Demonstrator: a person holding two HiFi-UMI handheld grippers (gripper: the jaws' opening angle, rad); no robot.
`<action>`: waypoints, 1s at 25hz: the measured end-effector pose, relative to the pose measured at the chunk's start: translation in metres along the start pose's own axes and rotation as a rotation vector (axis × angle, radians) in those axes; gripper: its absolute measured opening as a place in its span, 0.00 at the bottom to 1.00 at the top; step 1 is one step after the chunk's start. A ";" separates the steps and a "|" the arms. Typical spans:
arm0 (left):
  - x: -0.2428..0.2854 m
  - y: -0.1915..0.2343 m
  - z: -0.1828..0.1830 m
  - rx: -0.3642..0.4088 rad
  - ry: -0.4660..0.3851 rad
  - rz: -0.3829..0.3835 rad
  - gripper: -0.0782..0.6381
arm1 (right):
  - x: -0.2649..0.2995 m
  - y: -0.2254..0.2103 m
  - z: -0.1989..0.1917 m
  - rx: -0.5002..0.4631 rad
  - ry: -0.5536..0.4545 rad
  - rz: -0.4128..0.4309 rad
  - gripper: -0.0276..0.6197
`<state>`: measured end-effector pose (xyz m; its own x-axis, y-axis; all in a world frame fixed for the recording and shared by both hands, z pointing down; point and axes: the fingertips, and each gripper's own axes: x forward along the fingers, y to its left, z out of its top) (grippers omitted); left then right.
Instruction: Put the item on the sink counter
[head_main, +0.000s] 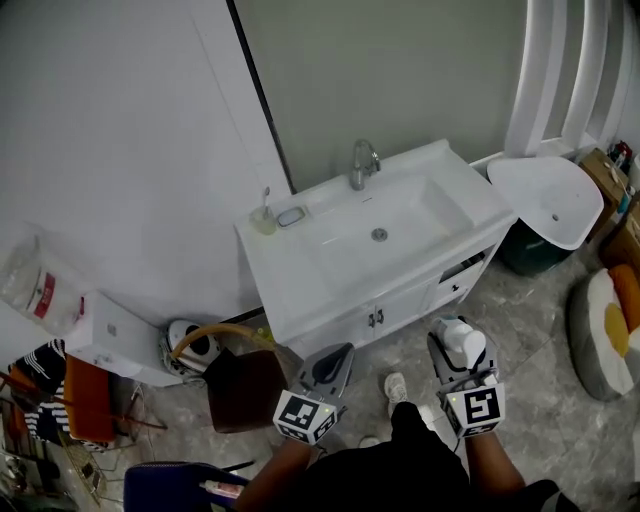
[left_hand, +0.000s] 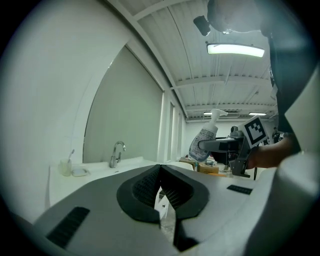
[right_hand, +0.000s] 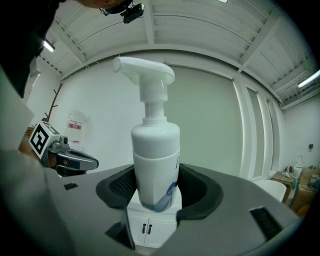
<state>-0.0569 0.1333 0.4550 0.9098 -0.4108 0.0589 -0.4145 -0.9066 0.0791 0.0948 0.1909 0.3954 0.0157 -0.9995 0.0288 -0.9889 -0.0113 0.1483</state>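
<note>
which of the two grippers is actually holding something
The right gripper: its jaws clamp a white pump bottle. The left gripper has its jaws closed together with nothing between them.

The bench (head_main: 296, 296) is bare along its near edge and at its right end, and the floor (head_main: 404, 346) before it is open. The basin (head_main: 385, 228) takes the middle. In the far left corner stand a cup (head_main: 264, 219) and a soap dish (head_main: 291, 216), just beside each other. The tap (head_main: 362, 163) rises at the far edge. A white rounded object (head_main: 550, 198) stands close to the right end, and a dark brown object (head_main: 245, 388) stands on the floor at the near left.
</note>
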 end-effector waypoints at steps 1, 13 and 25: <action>0.003 0.009 -0.001 -0.008 0.003 0.027 0.12 | 0.011 -0.001 -0.002 0.003 -0.001 0.019 0.44; 0.055 0.101 -0.003 -0.064 0.045 0.280 0.12 | 0.149 -0.027 -0.016 0.023 0.019 0.236 0.44; 0.103 0.158 -0.005 -0.078 0.094 0.429 0.12 | 0.245 -0.039 -0.029 0.064 0.022 0.447 0.44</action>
<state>-0.0284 -0.0517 0.4783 0.6507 -0.7344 0.1930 -0.7578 -0.6444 0.1027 0.1413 -0.0530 0.4258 -0.4125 -0.9057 0.0972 -0.9064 0.4188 0.0550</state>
